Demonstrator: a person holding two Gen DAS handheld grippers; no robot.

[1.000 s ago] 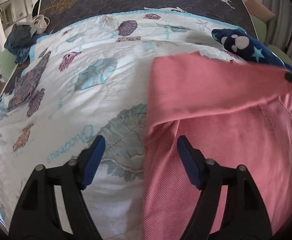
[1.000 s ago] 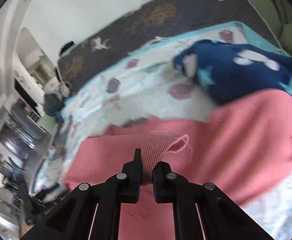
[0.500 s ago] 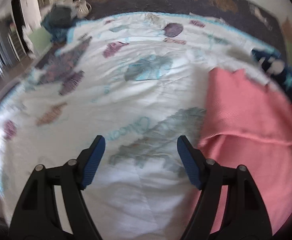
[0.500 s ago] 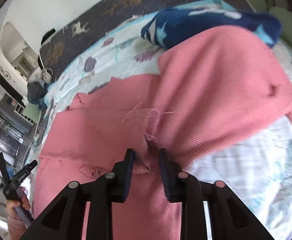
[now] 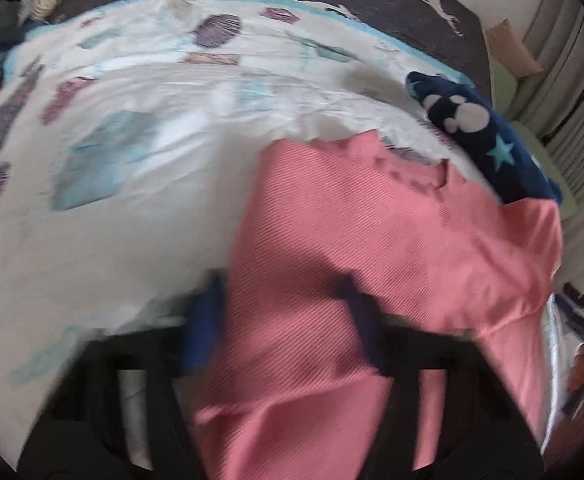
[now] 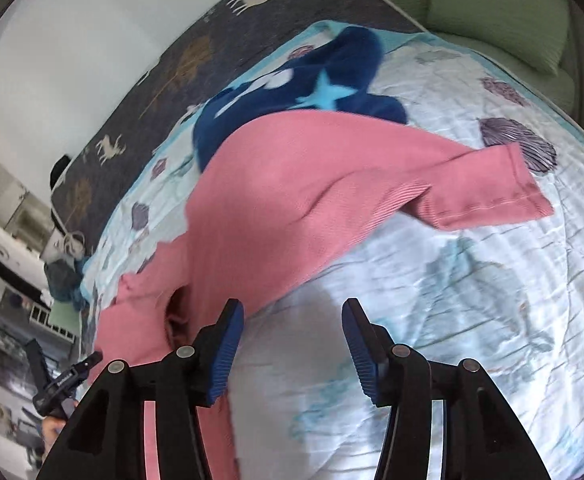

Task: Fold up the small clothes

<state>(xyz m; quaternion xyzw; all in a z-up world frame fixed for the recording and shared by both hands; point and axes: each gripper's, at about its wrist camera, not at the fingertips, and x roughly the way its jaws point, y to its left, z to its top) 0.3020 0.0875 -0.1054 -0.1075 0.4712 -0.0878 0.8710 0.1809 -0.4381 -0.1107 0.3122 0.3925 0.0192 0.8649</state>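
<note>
Closing in on the near edge of the pink shirt (image 5: 371, 240), the left gripper (image 5: 284, 320) has its jaws just narrowing, with cloth between them, though blur hides whether the pads already pinch. The right gripper (image 6: 292, 344) has just been spreading and stands released over the bare quilt (image 6: 471, 300), nothing between. I judge the step as re-gripping for another fold; next, a firm pinch. Only the right view shows the sleeve (image 6: 487, 188) lying out flat; beyond lies the navy garment (image 6: 292, 96).

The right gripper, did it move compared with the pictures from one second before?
Yes. The right gripper let go of the pink shirt; its jaws have just been opening, and it now sits over bare shell-print quilt, right of the shirt's edge.
</note>
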